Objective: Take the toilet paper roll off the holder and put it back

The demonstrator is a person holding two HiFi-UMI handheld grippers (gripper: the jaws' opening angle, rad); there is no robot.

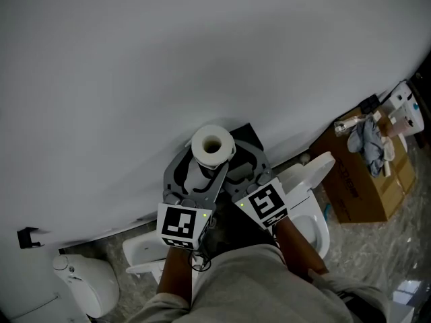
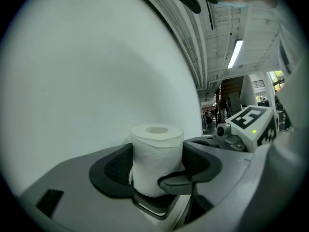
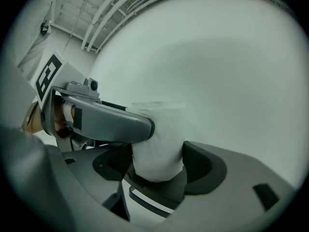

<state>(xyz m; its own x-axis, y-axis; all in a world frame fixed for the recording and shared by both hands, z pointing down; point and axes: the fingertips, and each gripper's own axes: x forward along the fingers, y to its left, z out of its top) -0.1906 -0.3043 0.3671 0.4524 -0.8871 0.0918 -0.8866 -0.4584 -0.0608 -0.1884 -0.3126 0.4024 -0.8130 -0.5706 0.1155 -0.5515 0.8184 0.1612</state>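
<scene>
A white toilet paper roll (image 1: 213, 145) stands upright in front of the white wall, with its cardboard core showing on top. Both grippers hold it from my side. My left gripper (image 1: 205, 175) has its dark pads against the two sides of the roll (image 2: 157, 153). My right gripper (image 1: 233, 161) also closes on the roll (image 3: 159, 144), and its jaws cross those of the left. One grey finger of the left gripper (image 3: 106, 122) lies across the roll's side in the right gripper view. A dark piece (image 1: 248, 132) shows just behind the roll; I cannot tell what it is.
A white toilet (image 1: 313, 194) with its lid up stands below to the right. Further right is a cardboard box (image 1: 367, 190) with cloths and bottles on it. A white bin (image 1: 84, 284) sits at the lower left, and a small black bracket (image 1: 27, 236) is fixed to the wall.
</scene>
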